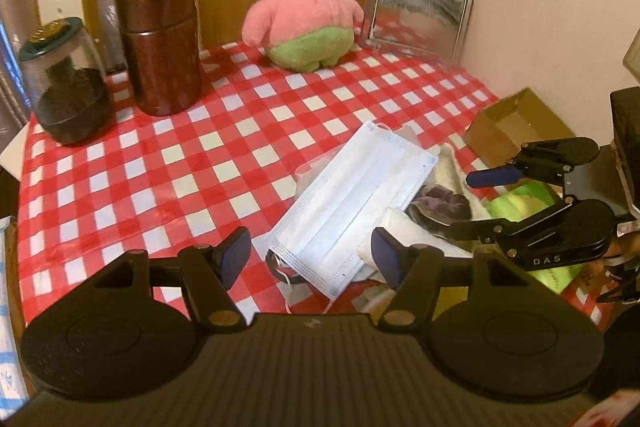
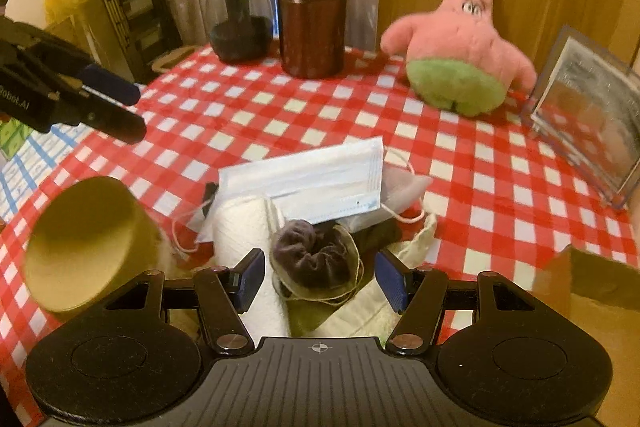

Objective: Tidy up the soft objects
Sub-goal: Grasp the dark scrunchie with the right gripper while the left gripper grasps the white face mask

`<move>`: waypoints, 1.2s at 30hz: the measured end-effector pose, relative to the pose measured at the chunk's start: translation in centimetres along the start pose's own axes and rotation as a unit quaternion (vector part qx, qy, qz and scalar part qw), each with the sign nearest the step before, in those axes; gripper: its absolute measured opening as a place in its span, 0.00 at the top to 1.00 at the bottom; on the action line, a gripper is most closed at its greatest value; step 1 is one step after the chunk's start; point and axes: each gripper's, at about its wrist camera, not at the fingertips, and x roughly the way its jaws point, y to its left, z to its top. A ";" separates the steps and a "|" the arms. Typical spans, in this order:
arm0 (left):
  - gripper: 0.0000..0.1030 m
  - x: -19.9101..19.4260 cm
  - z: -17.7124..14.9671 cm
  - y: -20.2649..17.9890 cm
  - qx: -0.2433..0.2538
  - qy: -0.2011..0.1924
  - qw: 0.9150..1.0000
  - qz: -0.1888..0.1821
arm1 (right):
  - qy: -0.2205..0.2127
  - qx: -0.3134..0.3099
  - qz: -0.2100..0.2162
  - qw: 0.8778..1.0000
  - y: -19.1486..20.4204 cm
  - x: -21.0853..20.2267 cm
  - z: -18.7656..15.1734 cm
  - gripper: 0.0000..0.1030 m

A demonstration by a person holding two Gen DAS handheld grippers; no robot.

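A white face mask (image 1: pixel 352 203) (image 2: pixel 316 179) lies on top of a pile of soft things on the red checked cloth. The pile holds a dark purple scrunchie (image 2: pixel 316 251) (image 1: pixel 440 205), a rolled white cloth (image 2: pixel 248 231) and a cream bag (image 2: pixel 376 299). A pink starfish plush (image 1: pixel 304 11) (image 2: pixel 460 43) stands at the back. My left gripper (image 1: pixel 312 259) is open, just above the mask's near end. My right gripper (image 2: pixel 320 279) is open, its jaws on either side of the scrunchie; it also shows in the left wrist view (image 1: pixel 472 203).
A brown canister (image 1: pixel 160 43) (image 2: pixel 312 19) and a glass jar (image 1: pixel 64 83) (image 2: pixel 240 23) stand at the back. A clear picture frame (image 1: pixel 416 15) (image 2: pixel 588 115) leans near the wall. An open cardboard box (image 1: pixel 516 127) sits beside the pile. A yellow-green round thing (image 2: pixel 84 243) lies left of the pile.
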 end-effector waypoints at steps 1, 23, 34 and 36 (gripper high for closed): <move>0.38 0.6 0.2 0.3 0.002 0.005 1.000 -0.003 | 0.006 0.001 0.000 1.000 -0.1 0.4 0.0 0.40; 0.26 13.8 4.2 1.3 0.097 0.106 0.986 -0.081 | -0.030 0.041 -0.020 0.999 -1.5 -1.9 0.0 0.88; 0.71 16.6 4.2 1.2 0.107 0.137 0.978 -0.117 | -0.027 0.053 -0.025 0.998 -2.0 -2.0 -0.6 0.88; 0.83 16.5 4.2 1.1 0.104 0.138 0.977 -0.121 | -0.028 0.055 -0.026 0.998 -2.0 -2.0 -0.5 0.88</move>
